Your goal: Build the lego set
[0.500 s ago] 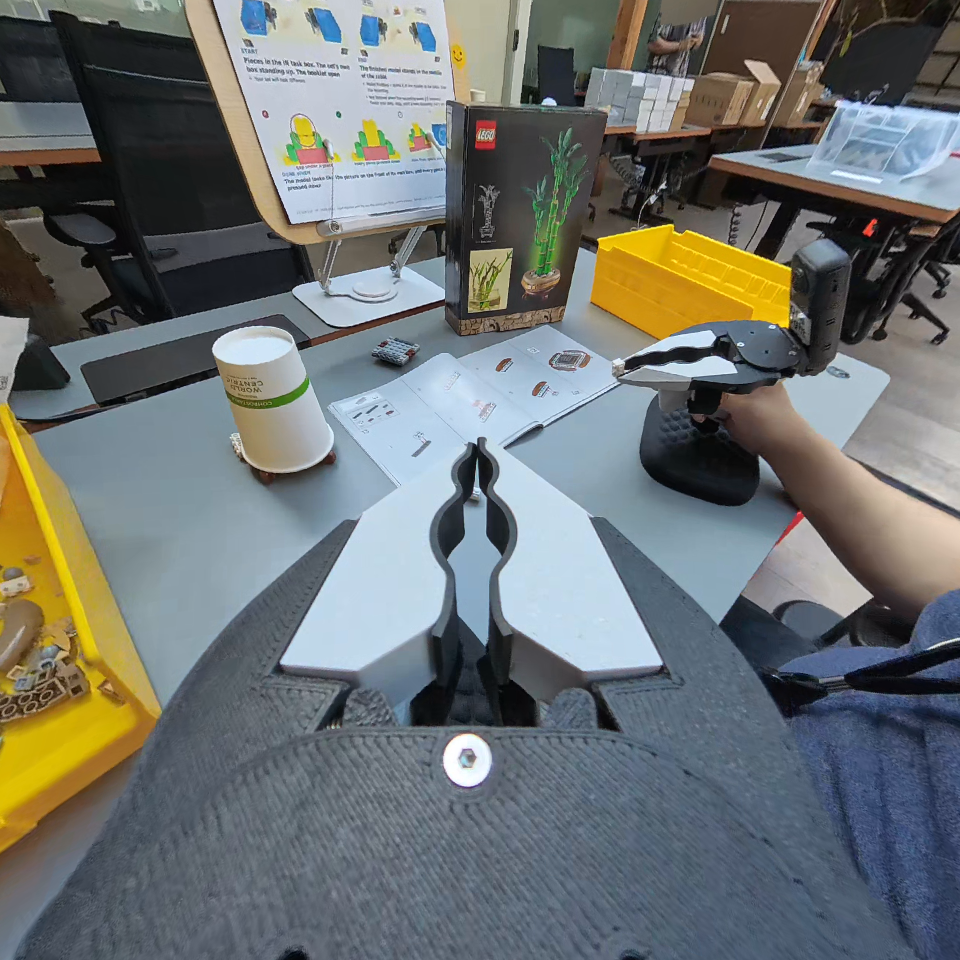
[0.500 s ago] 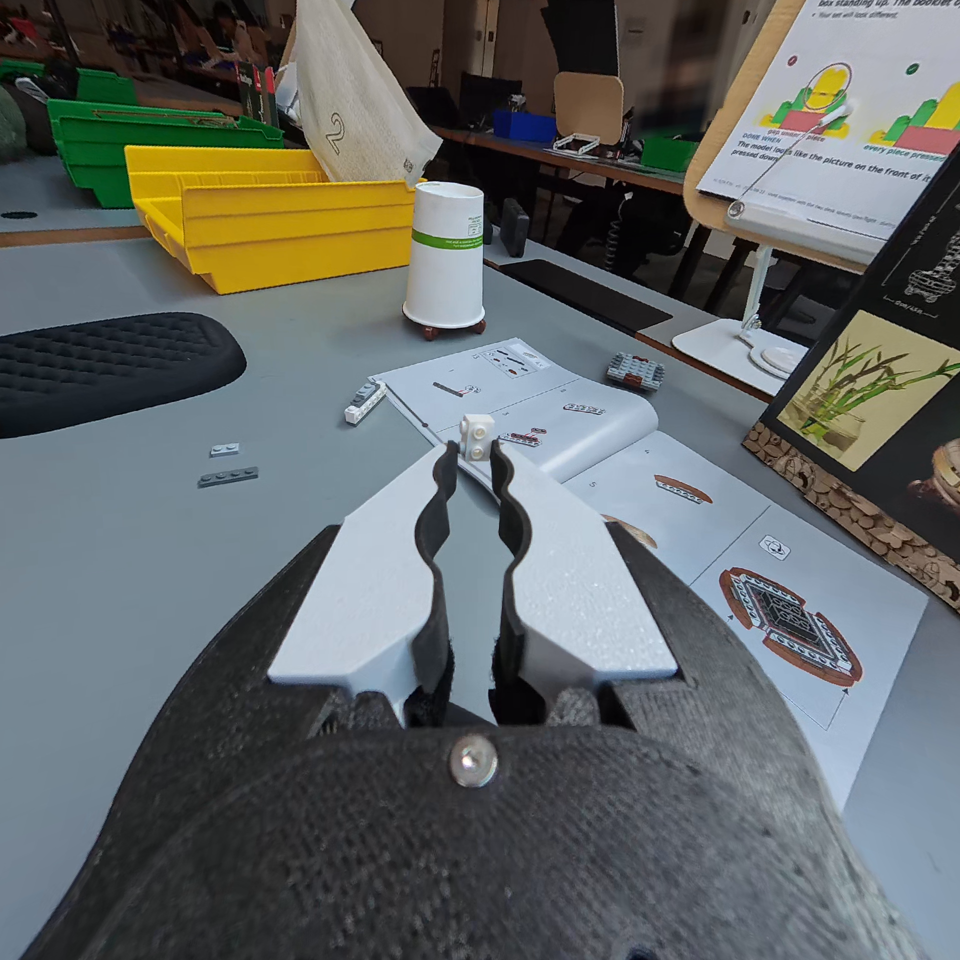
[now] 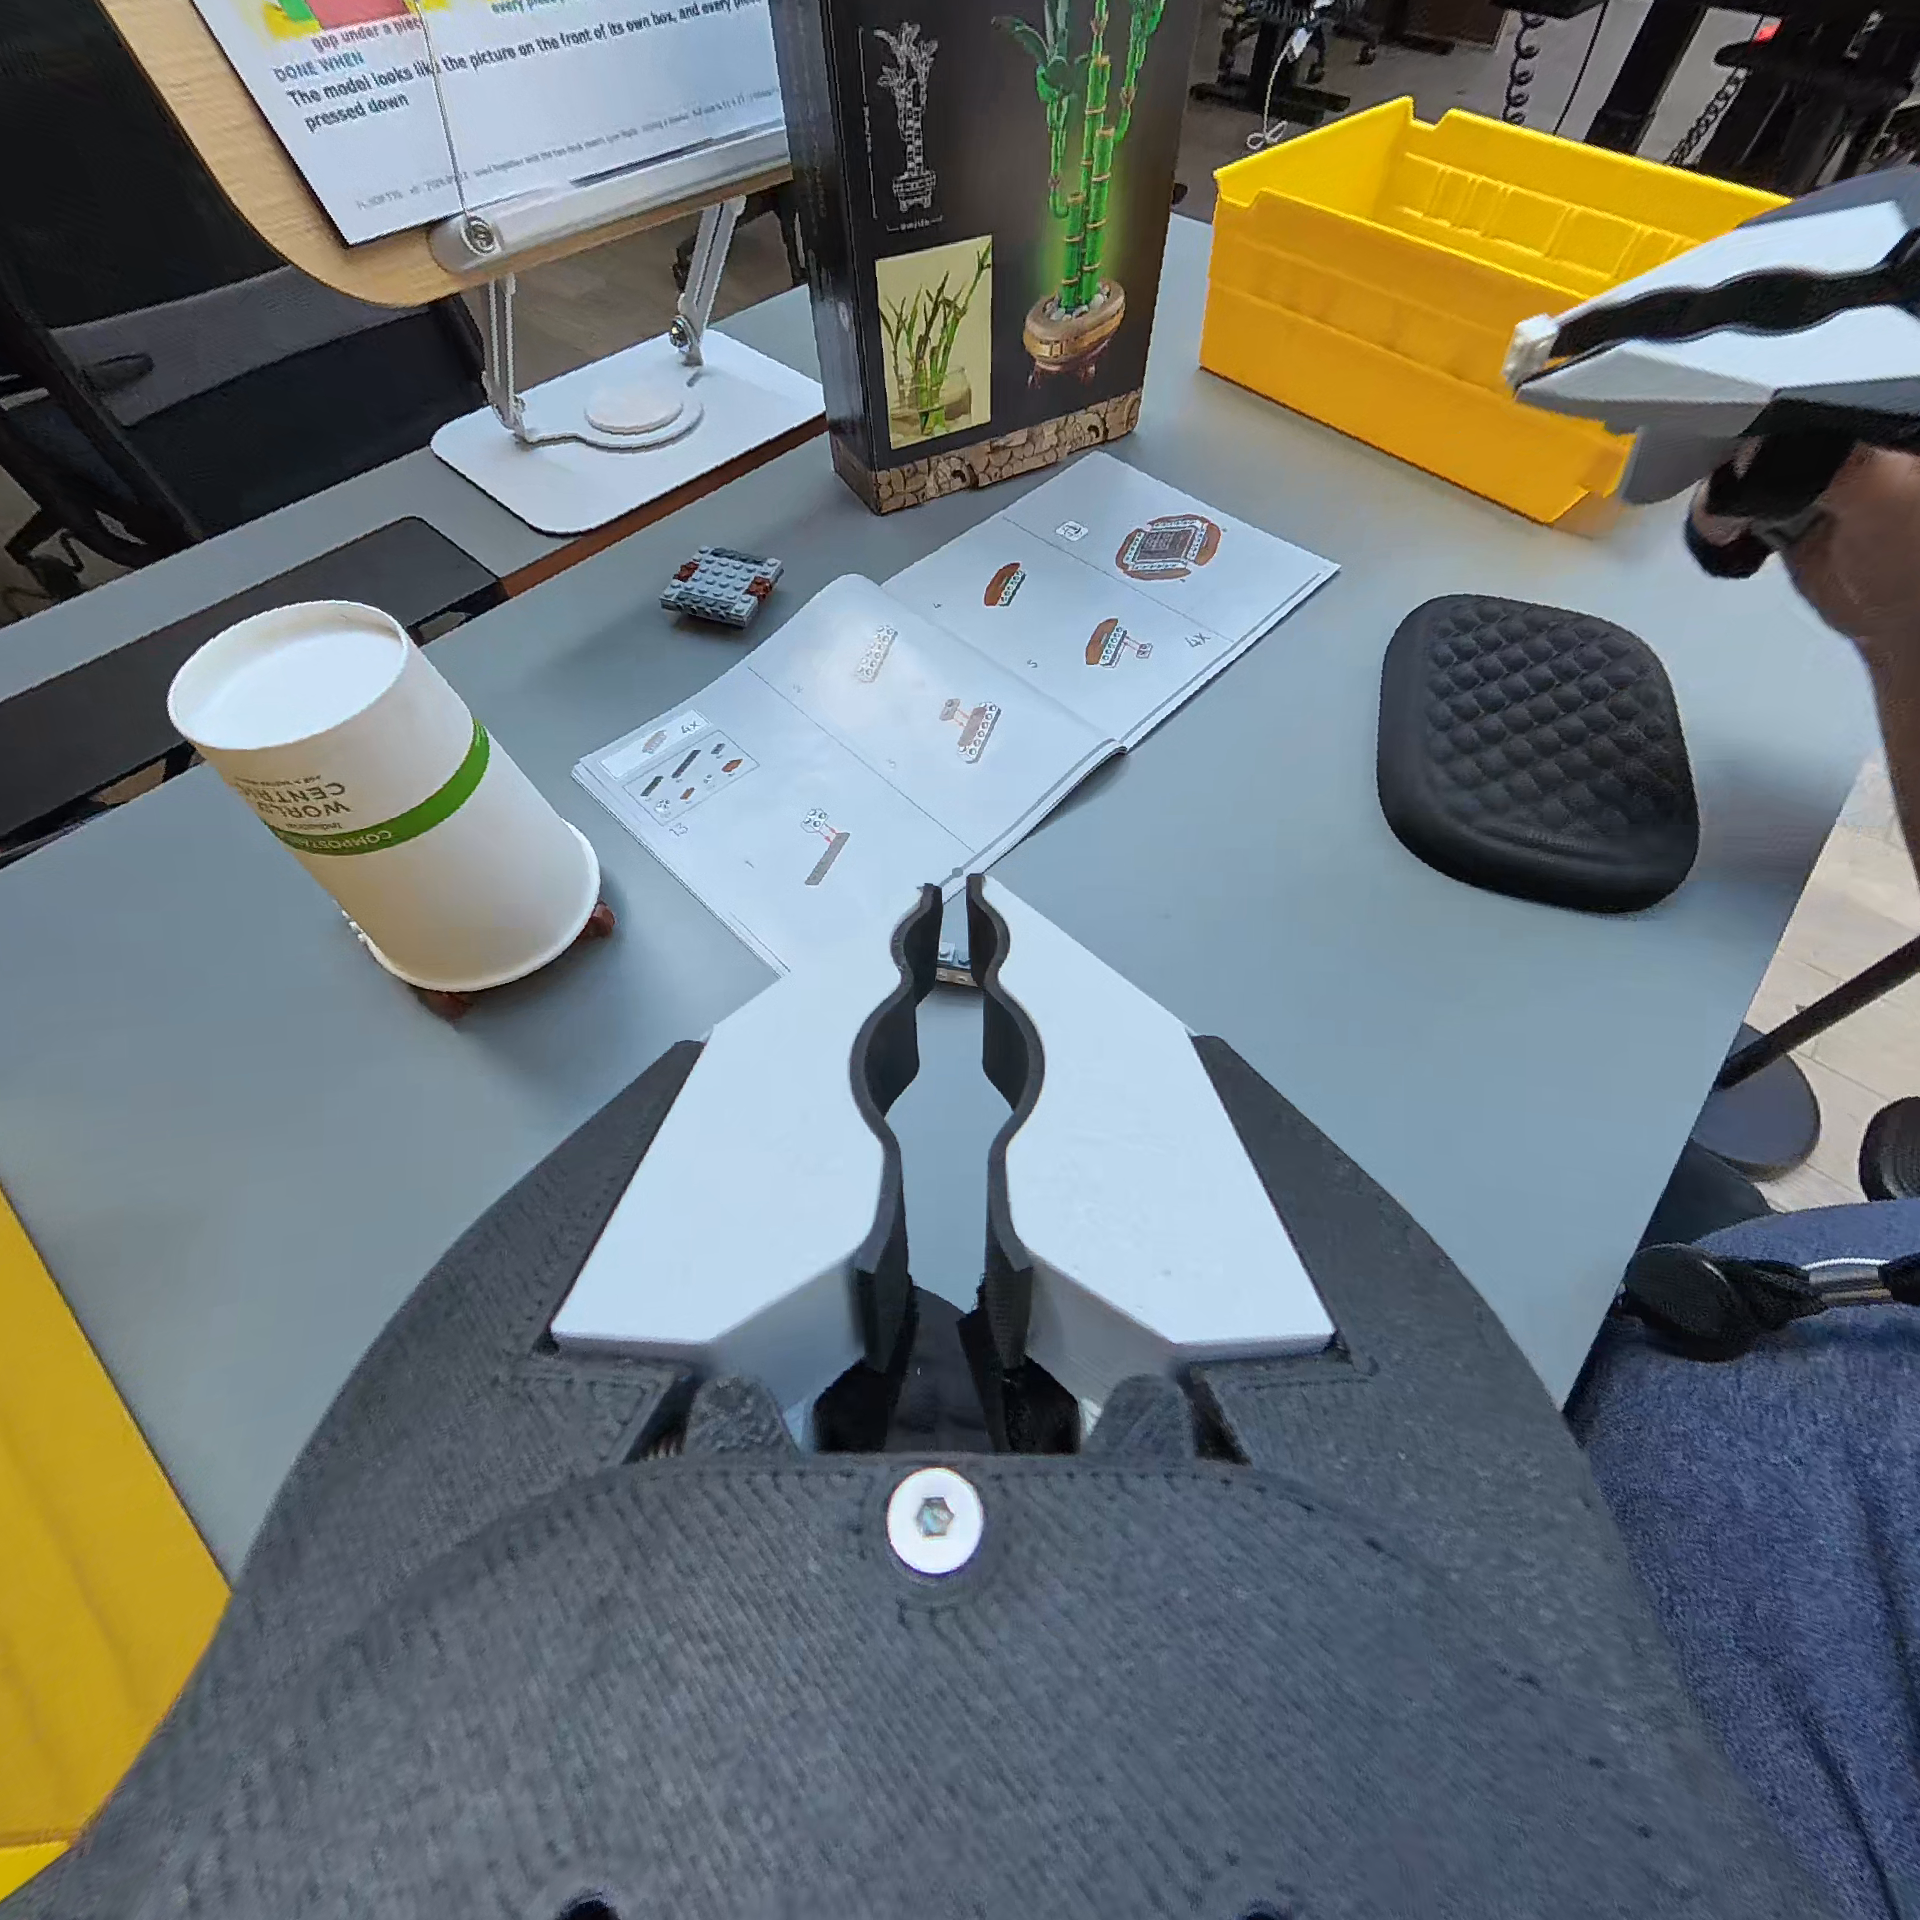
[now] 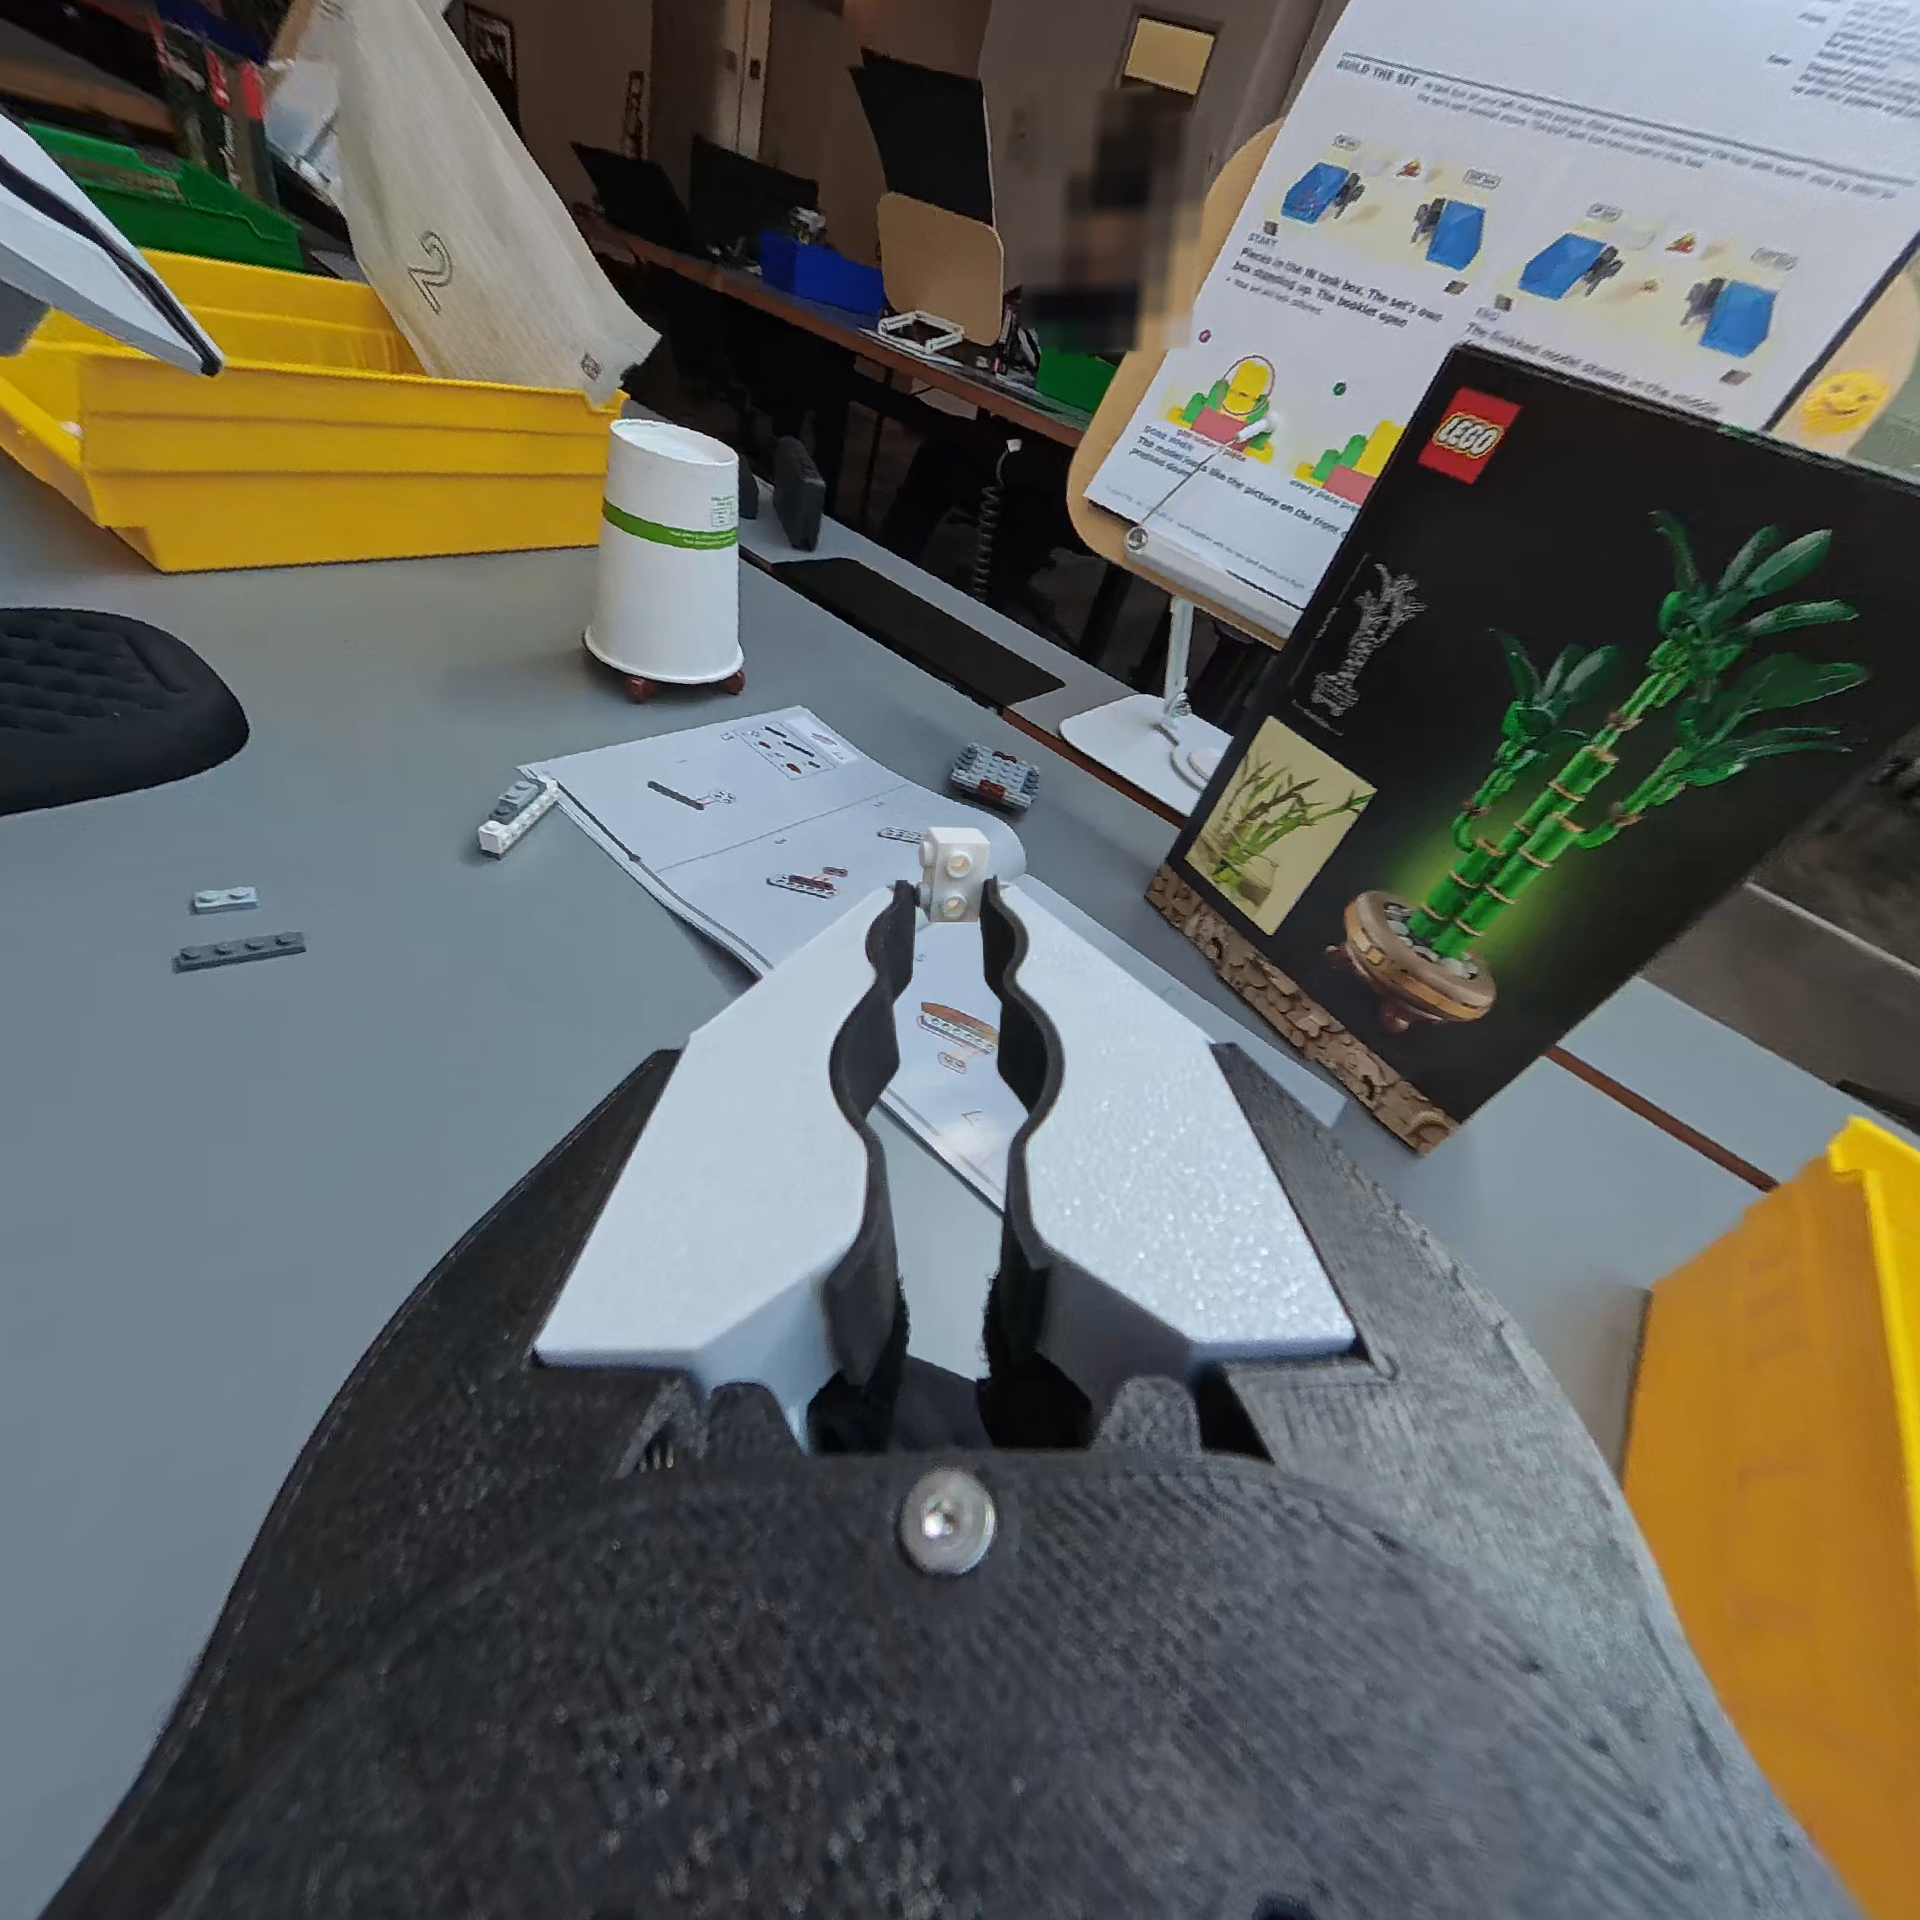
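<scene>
The right tongs (image 4: 948, 896) are clamped on a small white brick (image 4: 953, 871), held above the open instruction booklet (image 4: 758, 805). The left tongs (image 3: 954, 902) are nearly together over the booklet's near corner; whether they grip anything I cannot tell. Beyond the booklet sits a small grey sub-assembly (image 3: 720, 585); loose plates (image 4: 239, 949) lie left of it. Judging by this, the build has barely begun. The set's box (image 4: 1538, 748) carries a red brand logo and a bamboo picture.

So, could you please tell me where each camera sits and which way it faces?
Left wrist view: on the left gripper, facing forward and down at the booklet; right gripper and hand show upper right.
Right wrist view: on the right gripper, shut on a white brick, facing the booklet and set box.
Shared: booklet, paper cup, set box.
</scene>
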Demonstrator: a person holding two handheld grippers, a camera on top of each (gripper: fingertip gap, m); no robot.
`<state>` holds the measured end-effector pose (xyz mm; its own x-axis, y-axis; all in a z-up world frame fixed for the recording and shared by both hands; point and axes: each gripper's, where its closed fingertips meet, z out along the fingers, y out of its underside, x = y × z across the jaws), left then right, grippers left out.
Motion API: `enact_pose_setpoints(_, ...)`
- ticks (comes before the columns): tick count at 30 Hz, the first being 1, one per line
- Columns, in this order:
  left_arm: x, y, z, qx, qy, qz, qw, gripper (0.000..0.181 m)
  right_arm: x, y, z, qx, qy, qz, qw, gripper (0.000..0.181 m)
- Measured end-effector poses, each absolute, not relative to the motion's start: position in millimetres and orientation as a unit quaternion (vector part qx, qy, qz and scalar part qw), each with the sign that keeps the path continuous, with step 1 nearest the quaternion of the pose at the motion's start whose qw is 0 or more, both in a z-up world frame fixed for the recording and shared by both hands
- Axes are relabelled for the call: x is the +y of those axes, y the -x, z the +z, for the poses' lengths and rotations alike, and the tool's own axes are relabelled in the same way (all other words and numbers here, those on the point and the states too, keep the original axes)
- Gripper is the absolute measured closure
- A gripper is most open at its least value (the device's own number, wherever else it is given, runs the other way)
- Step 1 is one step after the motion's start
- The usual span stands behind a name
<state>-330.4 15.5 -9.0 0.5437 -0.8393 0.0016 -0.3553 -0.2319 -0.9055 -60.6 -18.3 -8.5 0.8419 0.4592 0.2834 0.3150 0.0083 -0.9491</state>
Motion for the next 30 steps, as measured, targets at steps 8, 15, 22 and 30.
enact_pose_setpoints(8,25,336,-19,0.427,0.742,-0.215,0.470,0.178,-55,-13,33,-0.182,0.742,-0.026,0.644,0.170)
enact_pose_setpoints(15,27,349,-24,0.420,0.749,-0.208,0.469,0.176,-36,68,-12,-0.246,0.764,0.183,0.568,0.170)
enact_pose_setpoints(22,59,372,-34,0.344,0.780,-0.205,0.481,0.141,-4,177,-119,-0.377,0.828,0.182,0.372,0.170)
enact_pose_setpoints(30,118,374,-30,0.281,0.784,-0.191,0.520,0.112,-3,204,-158,-0.412,0.842,0.186,0.296,0.169)
